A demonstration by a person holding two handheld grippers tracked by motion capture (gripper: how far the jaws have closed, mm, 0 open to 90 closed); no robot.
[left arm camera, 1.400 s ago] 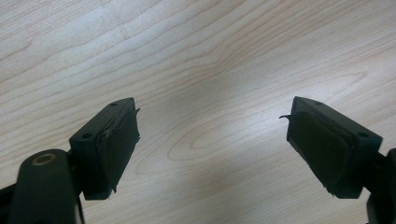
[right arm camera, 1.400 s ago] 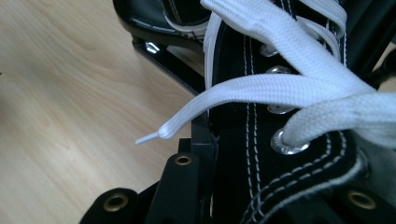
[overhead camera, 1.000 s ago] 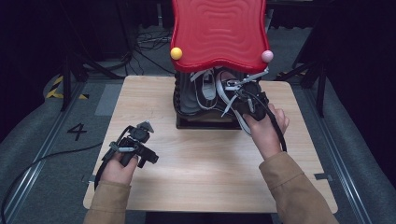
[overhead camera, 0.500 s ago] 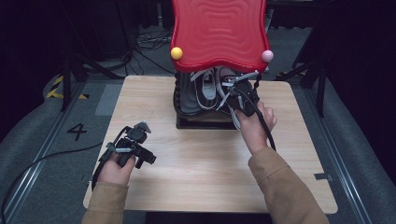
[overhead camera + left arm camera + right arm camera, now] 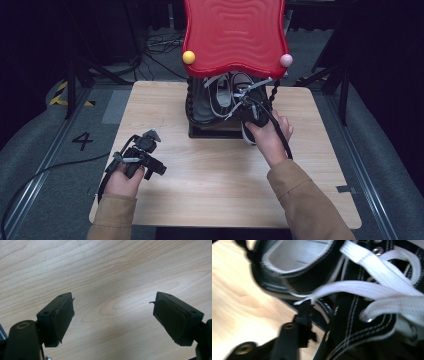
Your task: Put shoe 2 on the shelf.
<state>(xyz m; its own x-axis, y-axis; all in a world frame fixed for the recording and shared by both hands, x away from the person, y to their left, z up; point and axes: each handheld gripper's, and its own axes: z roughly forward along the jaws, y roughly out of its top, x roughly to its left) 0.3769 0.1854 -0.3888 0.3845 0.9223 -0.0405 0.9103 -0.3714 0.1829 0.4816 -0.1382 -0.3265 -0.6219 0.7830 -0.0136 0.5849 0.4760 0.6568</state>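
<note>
black sneaker sits top centre on the rack under the red shelf, right gripper jaws just opened off it, looks like release step; next: back out clear of laces; left gripper idle, jaws apart.

Near half of table bare, free passage for my hands. Far edge blocked: black rack with black sneakers, red wavy top overhanging. Approach from above shut off there; front stays open.
</note>
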